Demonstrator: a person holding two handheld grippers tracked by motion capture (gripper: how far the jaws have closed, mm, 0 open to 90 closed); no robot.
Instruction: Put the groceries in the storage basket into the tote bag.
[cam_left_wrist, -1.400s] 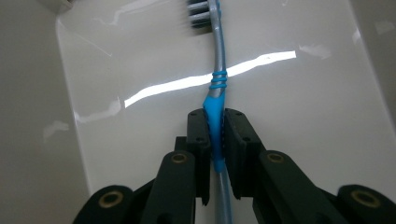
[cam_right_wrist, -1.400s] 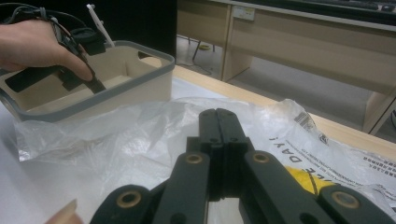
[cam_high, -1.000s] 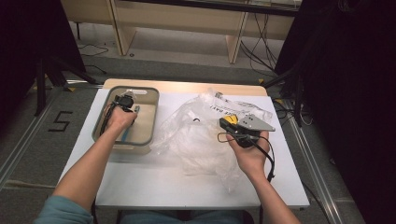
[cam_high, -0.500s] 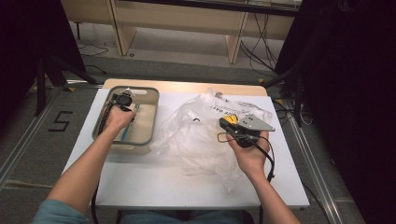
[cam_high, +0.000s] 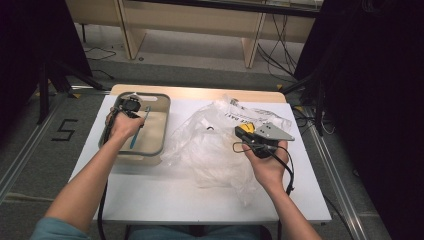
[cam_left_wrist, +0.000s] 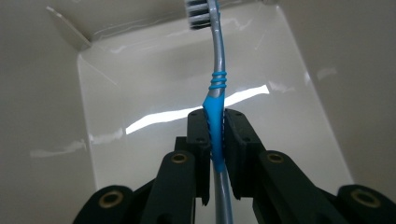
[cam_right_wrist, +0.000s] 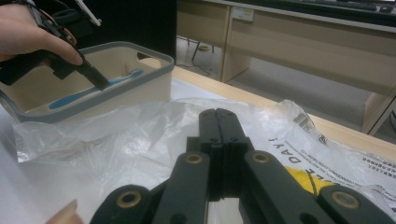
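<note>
Toothbrush (cam_left_wrist: 215, 100), blue and grey, sits clamped by its handle between my left gripper's (cam_left_wrist: 215, 135) jaws, held low inside the beige bin (cam_high: 159, 131) beside the clear plastic bag (cam_high: 210, 150). I judge this the placing step; next I should part the jaws and lift clear. My right gripper (cam_right_wrist: 218, 140) rests closed and empty over the bag.

glossy plastic bin (cam_left_wrist: 140, 93), crinkly clear bag (cam_high: 210, 150)
</note>
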